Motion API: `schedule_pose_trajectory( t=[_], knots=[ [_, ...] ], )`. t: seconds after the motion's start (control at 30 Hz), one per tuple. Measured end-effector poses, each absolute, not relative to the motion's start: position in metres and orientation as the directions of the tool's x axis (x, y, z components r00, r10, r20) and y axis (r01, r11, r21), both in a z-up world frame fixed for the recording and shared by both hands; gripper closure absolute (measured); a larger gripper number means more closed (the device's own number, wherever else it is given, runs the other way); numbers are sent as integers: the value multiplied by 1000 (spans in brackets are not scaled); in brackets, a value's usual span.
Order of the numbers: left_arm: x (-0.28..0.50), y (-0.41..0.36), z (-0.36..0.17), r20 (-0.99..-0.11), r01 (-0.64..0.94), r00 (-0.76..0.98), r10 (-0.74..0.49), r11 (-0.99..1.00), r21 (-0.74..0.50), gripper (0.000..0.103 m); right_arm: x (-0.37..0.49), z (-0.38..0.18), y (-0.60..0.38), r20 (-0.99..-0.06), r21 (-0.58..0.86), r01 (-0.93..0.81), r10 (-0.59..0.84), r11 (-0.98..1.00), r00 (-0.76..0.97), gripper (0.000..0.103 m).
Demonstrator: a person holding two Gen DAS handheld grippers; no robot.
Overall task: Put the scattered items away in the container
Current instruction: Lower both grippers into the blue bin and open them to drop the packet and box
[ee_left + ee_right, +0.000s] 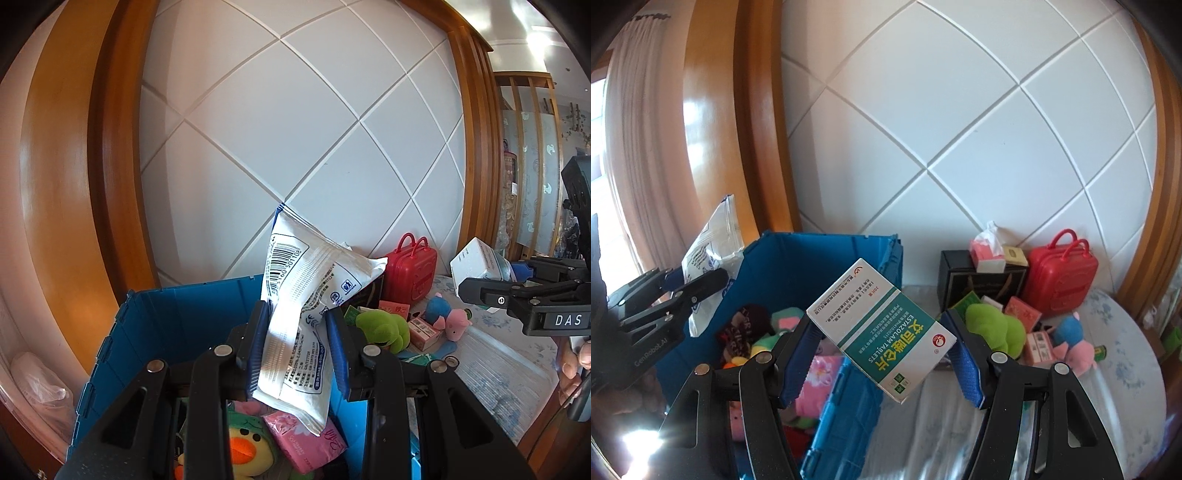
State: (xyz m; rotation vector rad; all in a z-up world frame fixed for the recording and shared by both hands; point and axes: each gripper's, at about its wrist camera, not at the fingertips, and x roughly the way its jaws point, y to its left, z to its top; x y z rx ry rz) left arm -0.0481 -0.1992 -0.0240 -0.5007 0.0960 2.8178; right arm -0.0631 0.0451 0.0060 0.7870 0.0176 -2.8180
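White packet (295, 314) in left tool (297, 339), blue crate (155, 314) below

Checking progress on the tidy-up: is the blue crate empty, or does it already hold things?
Already holding things. Inside the blue crate lie a pink tissue pack, a yellow duck plush and other soft toys.

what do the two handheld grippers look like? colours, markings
Both alike: matte black plastic linkage arms with silver round pivot pins and ribbed blue pads. The left gripper body reads "GenRobot.AI" in the right wrist view; the right gripper shows white "DAS" lettering in the left wrist view. No cables or sleeves visible.
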Motion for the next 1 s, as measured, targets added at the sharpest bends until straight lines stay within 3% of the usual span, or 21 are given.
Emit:
schedule_pose_trajectory(
  t=[1.0],
  knots=[
    [-51, -267, -43, -388, -168, -909, 153, -986, 5, 72, -87, -7, -44, -540, 40, 342, -308, -939, -783, 37]
  ],
)
